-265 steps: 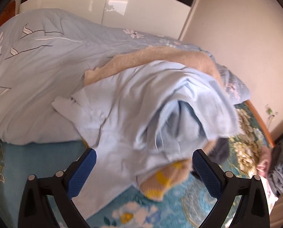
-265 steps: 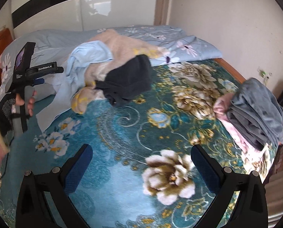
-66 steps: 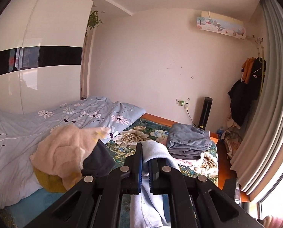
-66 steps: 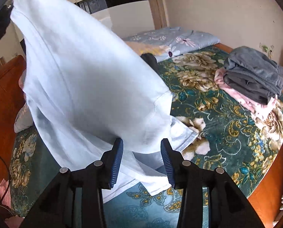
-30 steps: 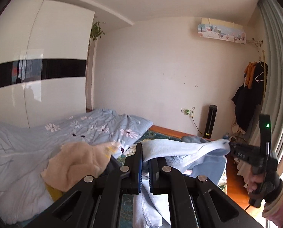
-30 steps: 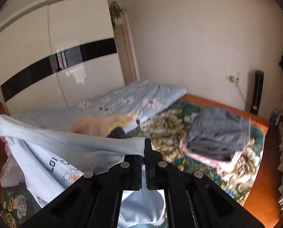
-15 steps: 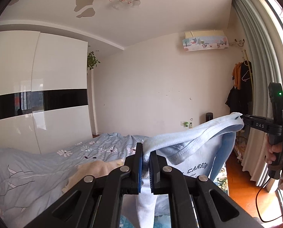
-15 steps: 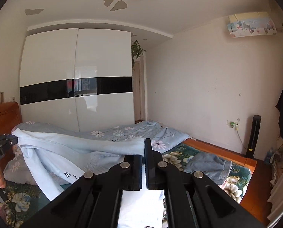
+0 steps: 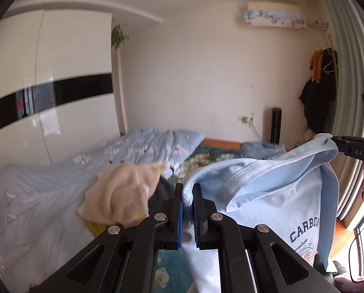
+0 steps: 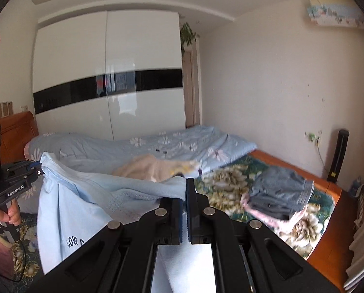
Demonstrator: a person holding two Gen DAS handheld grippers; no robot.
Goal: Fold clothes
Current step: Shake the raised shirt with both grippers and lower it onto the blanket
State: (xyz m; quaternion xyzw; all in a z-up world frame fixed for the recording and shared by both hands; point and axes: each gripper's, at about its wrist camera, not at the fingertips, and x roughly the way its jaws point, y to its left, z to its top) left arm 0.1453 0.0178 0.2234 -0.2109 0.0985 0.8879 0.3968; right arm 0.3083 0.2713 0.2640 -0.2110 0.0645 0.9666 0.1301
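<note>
A light blue T-shirt (image 9: 274,190) with dark printed letters hangs in the air above the bed, stretched between both grippers. My left gripper (image 9: 187,195) is shut on one shoulder of it. My right gripper (image 10: 185,190) is shut on the other shoulder; the T-shirt also shows in the right wrist view (image 10: 84,195). Each gripper shows in the other's view, the right gripper (image 9: 338,144) at the far right and the left gripper (image 10: 35,168) at the far left, each pinching a corner of the T-shirt.
A pile of unfolded clothes, beige (image 9: 118,190) on top, lies on the bed beside a light blue floral duvet (image 10: 157,146). A stack of folded grey and pink clothes (image 10: 282,195) sits near the bed's foot. A white wardrobe (image 10: 108,73) stands behind.
Both grippers have tilted down a little, so the bed fills more of each view. The T-shirt stays stretched between them.
</note>
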